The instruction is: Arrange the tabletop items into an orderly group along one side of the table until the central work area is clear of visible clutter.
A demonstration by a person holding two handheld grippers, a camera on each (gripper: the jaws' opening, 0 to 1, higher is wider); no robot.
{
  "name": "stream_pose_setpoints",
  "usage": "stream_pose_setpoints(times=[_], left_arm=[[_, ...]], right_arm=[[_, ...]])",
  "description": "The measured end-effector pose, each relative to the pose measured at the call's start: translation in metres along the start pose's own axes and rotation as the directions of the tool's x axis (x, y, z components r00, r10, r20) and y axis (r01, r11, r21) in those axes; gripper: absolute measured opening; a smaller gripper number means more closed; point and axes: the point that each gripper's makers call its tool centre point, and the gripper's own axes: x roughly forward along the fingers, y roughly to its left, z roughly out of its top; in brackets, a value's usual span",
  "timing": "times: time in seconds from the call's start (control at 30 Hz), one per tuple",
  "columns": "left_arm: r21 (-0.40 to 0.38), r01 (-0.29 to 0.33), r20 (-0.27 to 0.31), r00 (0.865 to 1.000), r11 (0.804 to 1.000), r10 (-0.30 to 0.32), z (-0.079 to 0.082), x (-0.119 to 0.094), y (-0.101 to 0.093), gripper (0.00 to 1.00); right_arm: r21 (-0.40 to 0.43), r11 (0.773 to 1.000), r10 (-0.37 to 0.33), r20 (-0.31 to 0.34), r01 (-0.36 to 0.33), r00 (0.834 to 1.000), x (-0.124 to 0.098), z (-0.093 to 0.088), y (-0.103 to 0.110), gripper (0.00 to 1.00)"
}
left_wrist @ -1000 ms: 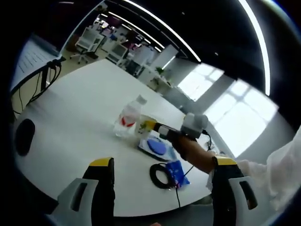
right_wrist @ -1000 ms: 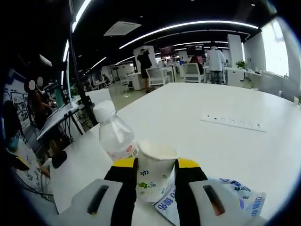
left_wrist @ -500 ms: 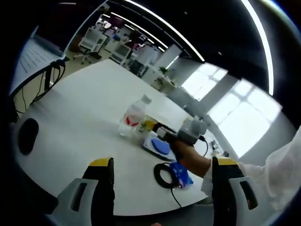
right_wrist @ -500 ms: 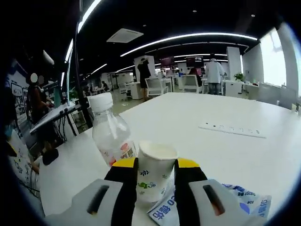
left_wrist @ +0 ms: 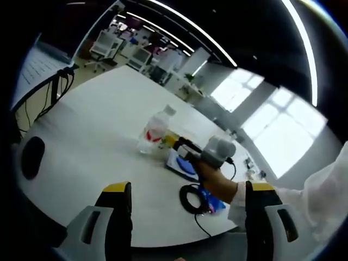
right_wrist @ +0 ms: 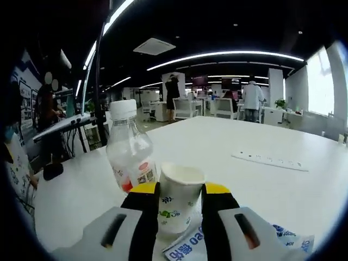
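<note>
Beside the bottle [right_wrist: 129, 148], right gripper [right_wrist: 180, 191] (fingers closed) grips paper cup [right_wrist: 180, 197]

1. Paper cup [right_wrist: 179, 198] — white with a small green leaf print, upright, open and seemingly empty, pinched between the right tool's [right_wrist: 180, 202] yellow-tipped jaws.
2. Clear plastic bottle [right_wrist: 130, 149] — white cap, red-and-white label, upright just beside the cup.
3. Blue-and-white packet [right_wrist: 191, 248] lies flat under the cup.
4. Black coiled cable [left_wrist: 192, 199] lies on the white desk [left_wrist: 98, 125] beside a blue wrapper [left_wrist: 213, 202].
</note>
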Motion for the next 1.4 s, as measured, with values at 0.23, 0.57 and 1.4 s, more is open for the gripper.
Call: stream_pose_setpoints(times=[0.23, 0.57, 1.4], left_arm=[[-0.008, -0.005, 0.0, 1.0, 1.0, 0.005, -0.001, -0.001, 0.0, 0.83], [-0.011, -0.005, 0.0, 1.0, 1.0, 0.005, -0.001, 0.0, 0.0, 0.82], [-0.018, 0.002, 0.007, 1.0, 1.0, -0.002, 0.0, 0.0, 0.002, 0.82]], right_arm=[[0.004, 1.0, 0.012, -0.003, -0.012, 1.0, -0.003, -0.004, 0.001, 0.27], [0.002, 1.0, 0.013, 0.003, -0.013, 1.0, -0.004, -0.007, 0.0, 0.27], [-0.061, 0.998, 0.029, -0.083, -0.034, 0.996, -0.014, -0.023, 0.007, 0.27]])
